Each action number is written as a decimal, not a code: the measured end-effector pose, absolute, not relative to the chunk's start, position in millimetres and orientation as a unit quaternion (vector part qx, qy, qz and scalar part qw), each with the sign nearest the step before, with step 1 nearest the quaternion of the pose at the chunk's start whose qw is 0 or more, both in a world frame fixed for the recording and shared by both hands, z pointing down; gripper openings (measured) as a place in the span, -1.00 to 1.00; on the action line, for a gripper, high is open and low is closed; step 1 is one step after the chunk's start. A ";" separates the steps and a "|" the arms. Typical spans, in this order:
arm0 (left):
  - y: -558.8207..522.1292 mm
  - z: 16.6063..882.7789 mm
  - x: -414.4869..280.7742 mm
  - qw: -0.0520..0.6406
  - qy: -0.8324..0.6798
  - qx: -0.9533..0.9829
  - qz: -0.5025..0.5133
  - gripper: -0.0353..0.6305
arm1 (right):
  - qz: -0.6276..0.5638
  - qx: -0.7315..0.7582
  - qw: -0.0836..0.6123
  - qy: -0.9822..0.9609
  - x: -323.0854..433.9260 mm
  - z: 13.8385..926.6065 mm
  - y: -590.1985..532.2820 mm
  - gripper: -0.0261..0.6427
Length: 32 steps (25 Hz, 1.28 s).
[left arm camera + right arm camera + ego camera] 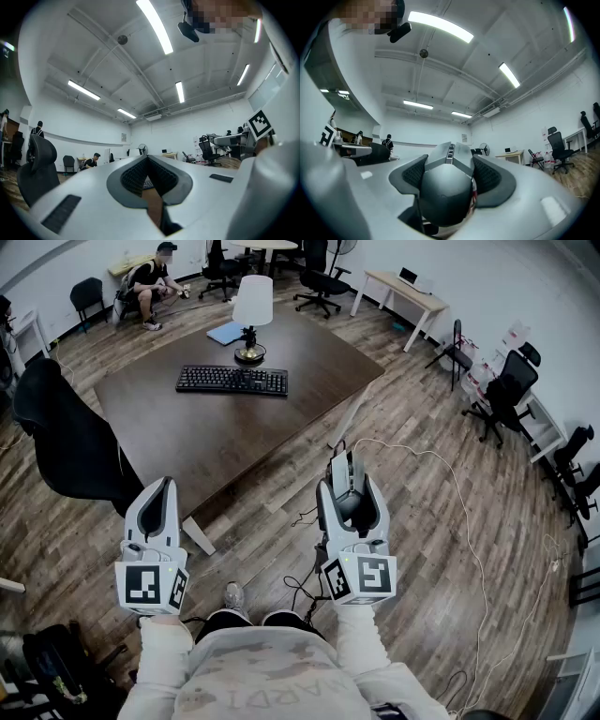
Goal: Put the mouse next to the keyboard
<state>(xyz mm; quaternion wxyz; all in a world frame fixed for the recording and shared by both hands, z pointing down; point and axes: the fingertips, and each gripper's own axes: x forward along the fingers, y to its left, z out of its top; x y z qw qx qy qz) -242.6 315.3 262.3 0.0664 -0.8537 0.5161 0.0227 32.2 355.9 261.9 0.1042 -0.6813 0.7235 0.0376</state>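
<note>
A grey and black mouse [349, 491] sits between the jaws of my right gripper [348, 468], which is shut on it above the wooden floor, in front of the table's near corner. In the right gripper view the mouse [443, 192] fills the gap between the dark pads [490, 177], scroll wheel pointing forward. A black keyboard [232, 381] lies on the dark brown table [206, 432], far ahead and to the left. My left gripper [165, 487] hangs at the lower left with nothing in it; in its own view the left gripper [147, 161] has its pads meeting.
A white-shaded lamp [251, 313] and a blue flat item [225, 332] stand behind the keyboard. A black chair [66, 442] is at the table's left. White cables [450, 474] trail over the floor at right. Office chairs [502, 395] and a desk [403, 292] line the room; a person [148, 282] sits far back.
</note>
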 end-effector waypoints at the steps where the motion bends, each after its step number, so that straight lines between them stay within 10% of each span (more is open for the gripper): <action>1: 314.6 263.2 -243.6 0.066 0.516 -0.853 0.023 -0.89 | 0.039 -0.681 0.103 0.724 31.5 262.6 355.3 0.00; 32: 199.3 264.3 -255.5 0.066 0.481 -0.874 0.020 -0.89 | 0.048 -0.713 0.087 0.694 16.7 266.2 259.3 0.00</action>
